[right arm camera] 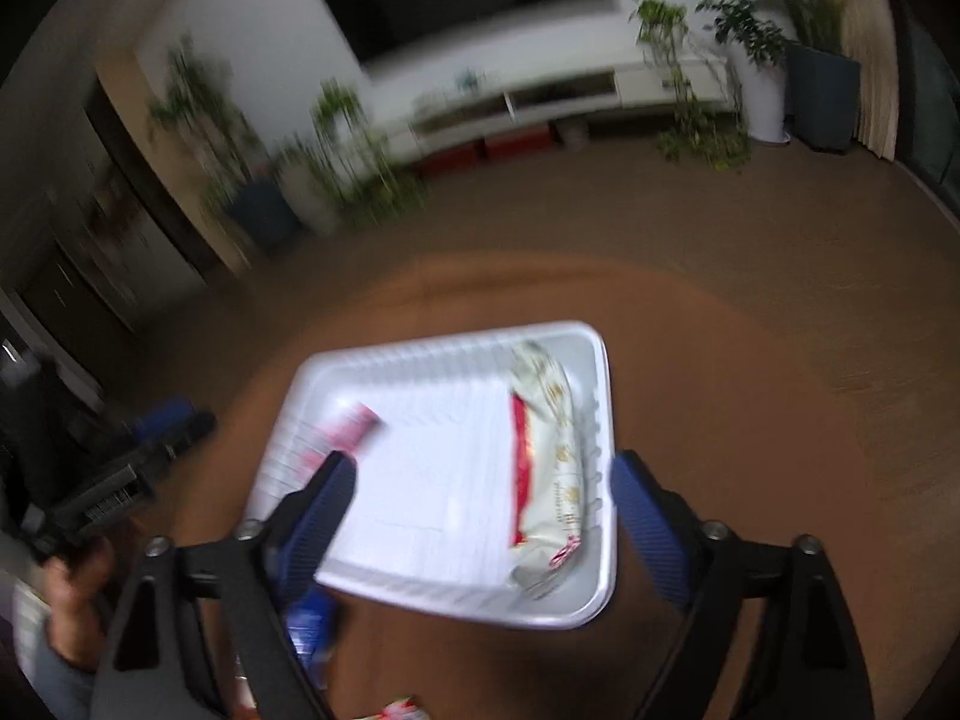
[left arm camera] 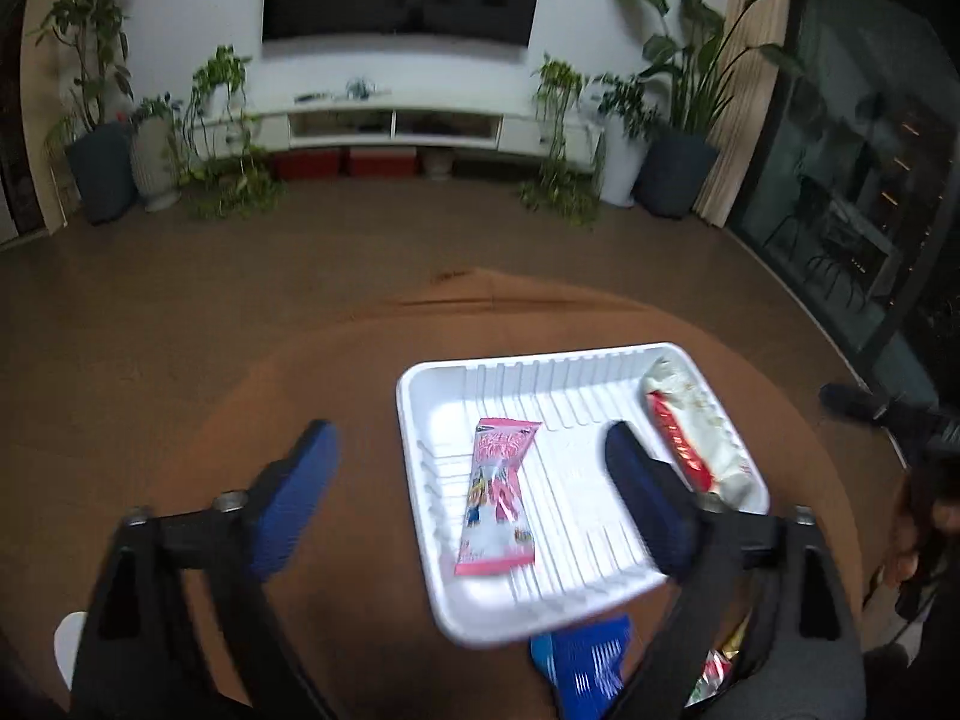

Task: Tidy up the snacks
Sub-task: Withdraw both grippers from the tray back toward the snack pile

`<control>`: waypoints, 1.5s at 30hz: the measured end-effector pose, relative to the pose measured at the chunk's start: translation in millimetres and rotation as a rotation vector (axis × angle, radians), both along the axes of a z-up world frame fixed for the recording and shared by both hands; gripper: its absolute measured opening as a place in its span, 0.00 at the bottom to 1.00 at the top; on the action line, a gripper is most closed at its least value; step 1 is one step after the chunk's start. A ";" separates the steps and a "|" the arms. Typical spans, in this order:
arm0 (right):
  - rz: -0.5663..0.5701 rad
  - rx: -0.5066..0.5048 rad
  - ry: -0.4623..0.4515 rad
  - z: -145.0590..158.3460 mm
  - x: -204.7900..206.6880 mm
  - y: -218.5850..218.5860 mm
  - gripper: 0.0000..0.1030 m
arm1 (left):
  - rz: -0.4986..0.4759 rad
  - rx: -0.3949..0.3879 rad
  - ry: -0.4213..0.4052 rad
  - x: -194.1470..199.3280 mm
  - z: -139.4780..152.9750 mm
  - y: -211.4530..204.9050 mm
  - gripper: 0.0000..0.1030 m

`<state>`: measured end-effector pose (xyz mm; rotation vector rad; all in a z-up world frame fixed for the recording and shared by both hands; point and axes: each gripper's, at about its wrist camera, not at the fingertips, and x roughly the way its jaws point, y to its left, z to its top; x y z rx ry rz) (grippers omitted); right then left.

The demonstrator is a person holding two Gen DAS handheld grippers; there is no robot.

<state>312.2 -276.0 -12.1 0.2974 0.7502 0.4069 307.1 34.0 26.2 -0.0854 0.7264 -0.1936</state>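
Snacks already sorted, a pink packet [left arm camera: 498,498] and a white-and-red packet [left arm camera: 699,441], are seen lying well apart in the white tray [left arm camera: 420,387] on the round table [left arm camera: 288,372], while a blue packet [left arm camera: 585,657] is left outside at the tray's near edge. Both the left gripper [left arm camera: 474,468] and the right gripper [right arm camera: 483,483] are held with jaws spread wide and nothing between them. The light tray could be nudged or tipped by a finger if the blue packet is reached for carelessly, and the sorted packets could be spilled.

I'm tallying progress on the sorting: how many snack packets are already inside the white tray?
2. A pink packet lies left of the middle of the white tray; a white-and-red packet lies along its right wall. Others, like the blue packet, are outside; the tools may hide more.
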 end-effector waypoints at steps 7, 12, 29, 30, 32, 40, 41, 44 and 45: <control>0.027 0.278 -0.082 19.5 -83.4 -33.2 1.00 | 0.048 -0.049 -0.231 -105.6 31.3 20.0 1.00; 0.013 0.337 -0.064 11.2 -143.8 -45.6 1.00 | 0.100 -0.067 -0.259 -173.8 22.2 26.0 1.00; -0.107 0.020 -0.029 -39.5 -278.6 -25.0 0.99 | 0.086 -0.061 0.108 -309.1 -69.1 -11.4 1.00; -0.101 -0.007 -0.020 -43.7 -281.4 -18.6 0.99 | 0.078 -0.053 0.112 -311.3 -70.5 -14.8 1.00; -0.086 -0.049 -0.004 -52.4 -284.5 -9.3 0.98 | 0.059 -0.060 0.125 -304.8 -76.8 -22.9 1.00; -0.070 -0.143 0.025 -58.0 -278.3 7.9 0.83 | 0.016 0.007 0.171 -255.2 -79.4 -51.9 0.99; -0.071 -0.154 0.024 -58.5 -277.8 9.4 0.82 | 0.009 0.017 0.172 -250.6 -80.1 -56.3 0.99; -0.064 -0.171 0.031 -61.3 -274.7 12.2 0.75 | 0.004 0.027 0.193 -239.6 -85.0 -60.8 0.97; -0.063 -0.172 0.037 -62.2 -273.8 12.6 0.75 | 0.007 0.028 0.205 -235.7 -88.3 -60.4 0.96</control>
